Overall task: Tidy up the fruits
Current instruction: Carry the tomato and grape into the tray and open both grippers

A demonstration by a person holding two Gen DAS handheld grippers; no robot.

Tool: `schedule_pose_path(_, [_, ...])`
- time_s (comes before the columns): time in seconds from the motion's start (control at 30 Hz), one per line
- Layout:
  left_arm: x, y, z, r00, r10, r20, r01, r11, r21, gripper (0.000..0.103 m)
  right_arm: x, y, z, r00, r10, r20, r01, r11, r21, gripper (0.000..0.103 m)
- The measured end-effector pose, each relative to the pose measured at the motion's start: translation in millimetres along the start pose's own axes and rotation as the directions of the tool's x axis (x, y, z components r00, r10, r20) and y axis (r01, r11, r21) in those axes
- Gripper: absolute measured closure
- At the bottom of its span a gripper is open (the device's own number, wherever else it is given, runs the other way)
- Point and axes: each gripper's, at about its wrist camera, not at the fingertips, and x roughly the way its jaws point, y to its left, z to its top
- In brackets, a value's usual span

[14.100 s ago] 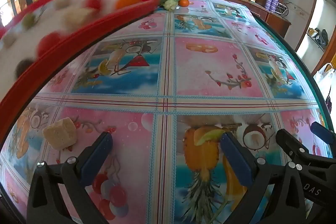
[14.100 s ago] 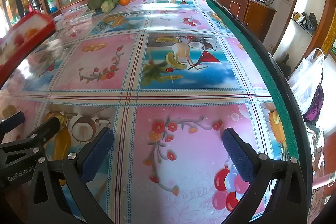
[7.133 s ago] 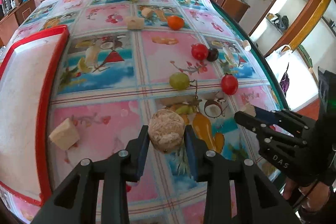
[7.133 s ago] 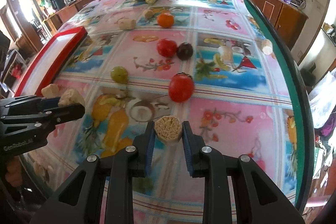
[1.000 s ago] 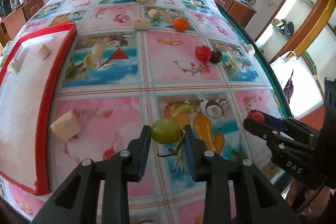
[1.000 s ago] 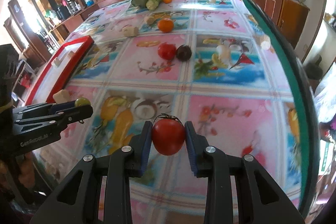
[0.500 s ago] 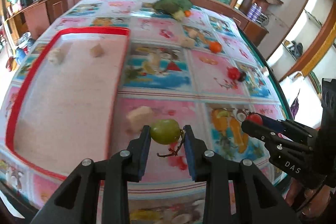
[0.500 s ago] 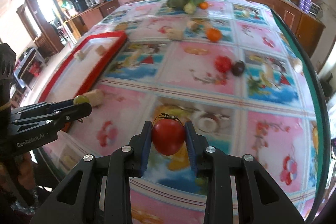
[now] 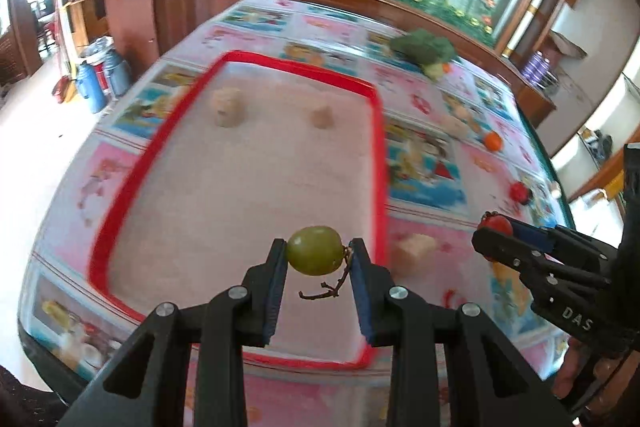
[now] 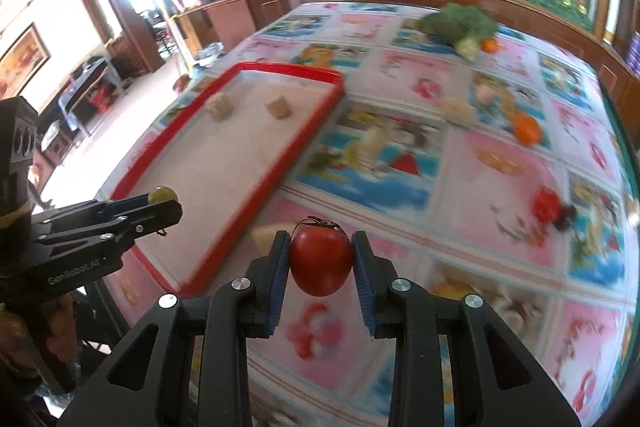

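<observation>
My left gripper point(image 9: 316, 259) is shut on a green grape point(image 9: 315, 250) with a dry stem and holds it above the near part of the red-rimmed tray point(image 9: 376, 163). My right gripper point(image 10: 321, 261) is shut on a red tomato point(image 10: 321, 261) and holds it above the table, right of the tray point(image 10: 304, 131). The tomato also shows in the left wrist view point(image 9: 495, 225), and the grape in the right wrist view point(image 10: 162, 193). Two beige food pieces point(image 9: 227, 103) point(image 9: 321, 117) lie at the tray's far end.
On the patterned tablecloth lie a beige cube point(image 9: 414, 247) just right of the tray, an orange point(image 10: 527, 129), a red fruit point(image 10: 546, 203) beside a dark one point(image 10: 565, 215), and broccoli point(image 10: 460, 21) at the far end. The table edge runs along the right.
Both grippers have swung left toward the tray, each still holding its fruit. The grape now hangs over the tray's near part instead of over the tablecloth.
</observation>
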Motion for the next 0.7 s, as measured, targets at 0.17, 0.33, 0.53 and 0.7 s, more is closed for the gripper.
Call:
schedule_pose_path(0.17, [9,29,14,0.999,0.05,0.004,-0.05,0.998,-0.026,0.069,24,31,23,0.999,0.04,-0.018,-0.041,0.998,-0.056,0.073])
schedule_pose_path(0.33, [24,54,29,0.996,0.088,-0.001,-0.088,0.995,-0.051,0.069,50,58,48,0.996,0.085,-0.029,-0.087,0.993,-0.086,0.073])
schedule_pose_path(0.53, [43,72,46,0.993,0.115,-0.012,-0.116,0.992,-0.057,0.069,88,75,74,0.993,0.109,-0.048,-0.113,0.989,-0.097,0.073])
schedule_pose_path(0.7, [58,80,56,0.992,0.127,-0.027,-0.128,0.99,-0.062,0.069,122,81,88,0.994,0.085,-0.076,-0.093,0.99,-0.11,0.073])
